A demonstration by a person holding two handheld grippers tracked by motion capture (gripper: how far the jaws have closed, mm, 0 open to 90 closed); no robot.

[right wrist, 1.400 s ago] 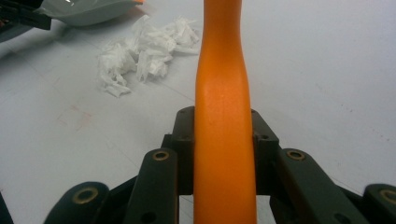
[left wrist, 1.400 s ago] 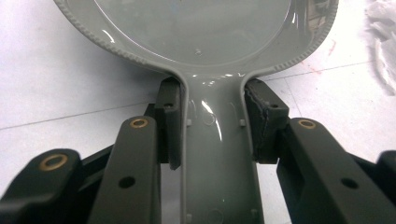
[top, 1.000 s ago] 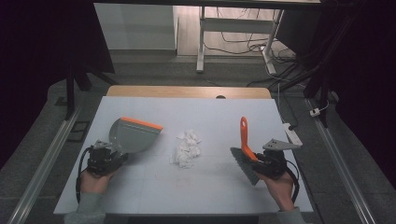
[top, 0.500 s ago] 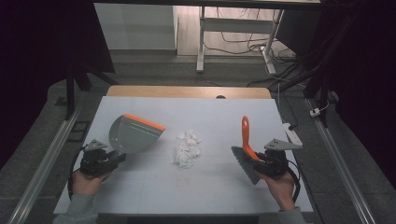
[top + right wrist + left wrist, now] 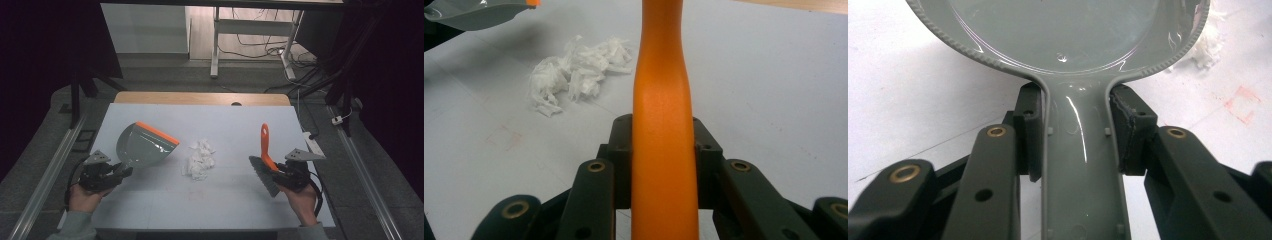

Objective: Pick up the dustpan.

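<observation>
The dustpan [image 5: 145,146] hangs over the left half of the counter [image 5: 225,200], tipped so that its orange lip points up and toward the middle; in the left gripper view its grey handle [image 5: 1080,165] runs straight down between the two black jaws, which are clamped on its sides just below the pan. The left gripper [image 5: 117,172] sits near the counter's front left edge, in the person's left hand [image 5: 85,197]. Just right of the pan's lip, near the counter's middle, lies a heap of crumpled white paper [image 5: 200,159], resting on the surface and apart from both tools. On the right the brush [image 5: 265,160] is held with its orange handle pointing up and away and its dark bristles slanting down toward the counter at the front; whether the bristles touch the surface cannot be told. The right gripper [image 5: 280,172], in the person's right hand [image 5: 302,205], has its jaws clamped on the handle [image 5: 664,150], one on each side, as the right gripper view shows. In that view the paper lies ahead to the left, with a corner of the pan above it. The brush stands well apart from the paper, and the paper lies between the two tools.
</observation>
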